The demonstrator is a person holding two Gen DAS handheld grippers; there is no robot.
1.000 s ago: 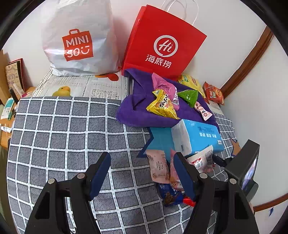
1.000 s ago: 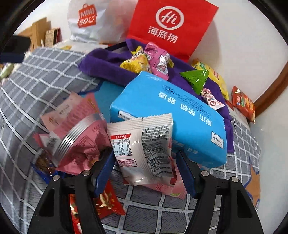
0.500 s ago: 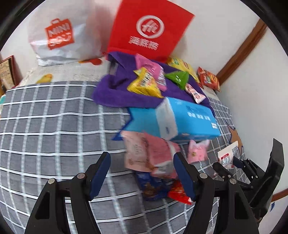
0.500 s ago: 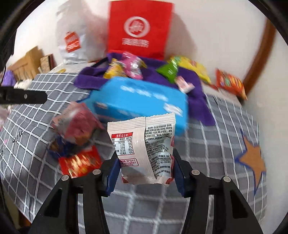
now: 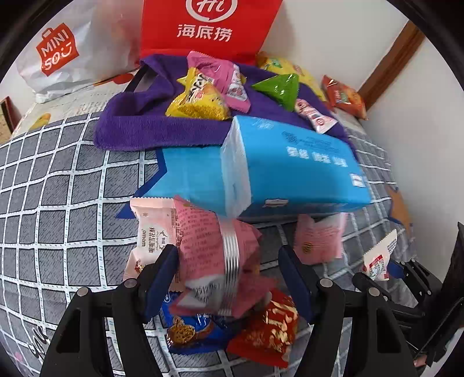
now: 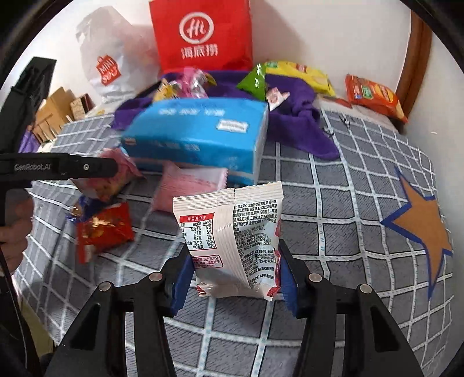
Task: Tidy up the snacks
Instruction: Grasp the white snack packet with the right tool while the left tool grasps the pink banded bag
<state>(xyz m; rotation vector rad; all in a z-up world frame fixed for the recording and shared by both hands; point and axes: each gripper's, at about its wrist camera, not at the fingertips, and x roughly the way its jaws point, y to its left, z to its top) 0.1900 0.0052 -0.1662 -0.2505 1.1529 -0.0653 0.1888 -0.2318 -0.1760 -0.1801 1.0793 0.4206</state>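
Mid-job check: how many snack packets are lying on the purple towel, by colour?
Pink: 2, a large pink packet and a small pink stick packet
Yellow: 1, the yellow packet
Green: 1, the green triangular packet
Total: 4 on the purple towel
Left out: the big yellow bag behind; unclear whether it rests on the towel.

Each camera sits just behind its own gripper and looks forward along the two fingers. The left one looks down from close over a pile of snack packets (image 5: pixel 203 261), out toward the wall. The right one sits further right and looks across the checked cover (image 6: pixel 348 203) the same way. Both see the blue tissue pack (image 5: pixel 290 168) (image 6: pixel 200 133), the purple towel (image 5: pixel 139 127) (image 6: pixel 301 127) and the red bag (image 5: pixel 208 26) (image 6: pixel 200 34).
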